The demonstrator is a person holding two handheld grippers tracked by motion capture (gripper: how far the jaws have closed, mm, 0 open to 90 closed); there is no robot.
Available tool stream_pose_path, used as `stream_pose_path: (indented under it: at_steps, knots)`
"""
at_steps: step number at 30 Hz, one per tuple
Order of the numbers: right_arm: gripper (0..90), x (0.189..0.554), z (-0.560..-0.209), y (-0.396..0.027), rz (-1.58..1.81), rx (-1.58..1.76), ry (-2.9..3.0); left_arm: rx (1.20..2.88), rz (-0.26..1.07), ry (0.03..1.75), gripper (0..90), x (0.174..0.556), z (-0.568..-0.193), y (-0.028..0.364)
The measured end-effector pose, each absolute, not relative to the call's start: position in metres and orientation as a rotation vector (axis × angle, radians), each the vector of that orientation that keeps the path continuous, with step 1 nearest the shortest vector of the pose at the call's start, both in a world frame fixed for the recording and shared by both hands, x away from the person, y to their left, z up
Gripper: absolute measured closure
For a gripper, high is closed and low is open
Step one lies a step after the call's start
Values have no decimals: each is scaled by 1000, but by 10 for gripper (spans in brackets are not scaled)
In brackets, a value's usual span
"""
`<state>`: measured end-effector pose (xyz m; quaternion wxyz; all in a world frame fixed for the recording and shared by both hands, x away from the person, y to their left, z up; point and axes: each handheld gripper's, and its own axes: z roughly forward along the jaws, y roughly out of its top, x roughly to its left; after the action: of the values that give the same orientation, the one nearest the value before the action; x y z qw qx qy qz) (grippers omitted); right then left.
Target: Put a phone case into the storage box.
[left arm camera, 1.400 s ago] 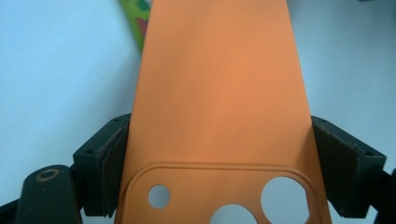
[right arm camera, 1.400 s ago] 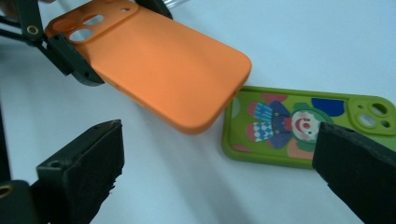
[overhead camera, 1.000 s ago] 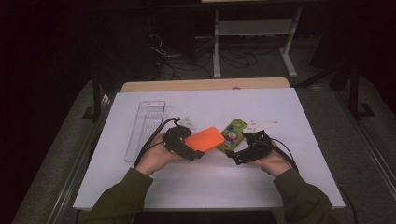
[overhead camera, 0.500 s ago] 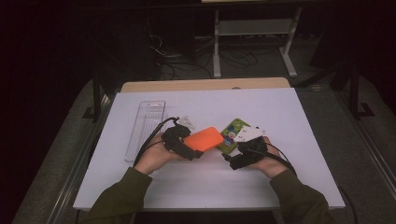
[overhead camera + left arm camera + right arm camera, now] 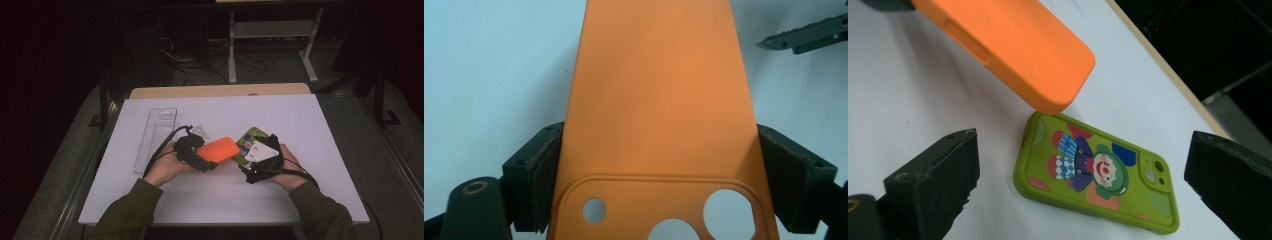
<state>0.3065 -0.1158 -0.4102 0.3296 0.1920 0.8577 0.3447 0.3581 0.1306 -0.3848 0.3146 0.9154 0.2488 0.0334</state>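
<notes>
Since a moment ago my right gripper has slid a little toward the middle of the table, closer to the orange phone case, while my left gripper has kept its place. Starting at my left: well out beyond that hand a clear plastic tray lies flat on the white table, apart from everything I hold. My left gripper is clamped on the orange phone case; in the left gripper view the pads press both long edges of it near the camera cutouts, and the rest of the case runs straight out ahead of the fingers, lifted off the table. Just past its far end, in the same view, I can see the tip of my other gripper off to the side. Moving right, a green phone case with a cartoon clown on its back lies flat on the table, just under and beyond the free end of the orange one, the two overlapping in the high view though I cannot tell whether they touch. My right gripper is spread wide, with one finger on either side of the green phone case and neither pad touching it; it grasps nothing.
</notes>
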Motion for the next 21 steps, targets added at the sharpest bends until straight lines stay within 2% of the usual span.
stream_pose_path:
  at_steps: [16,21]
  knots:
    - [6,297,-418,-102,632,94,2068,2413,83,662,154,356,-385,130]
    - [6,293,-422,-96,609,71,2028,2435,93,639,154,357,-385,131]
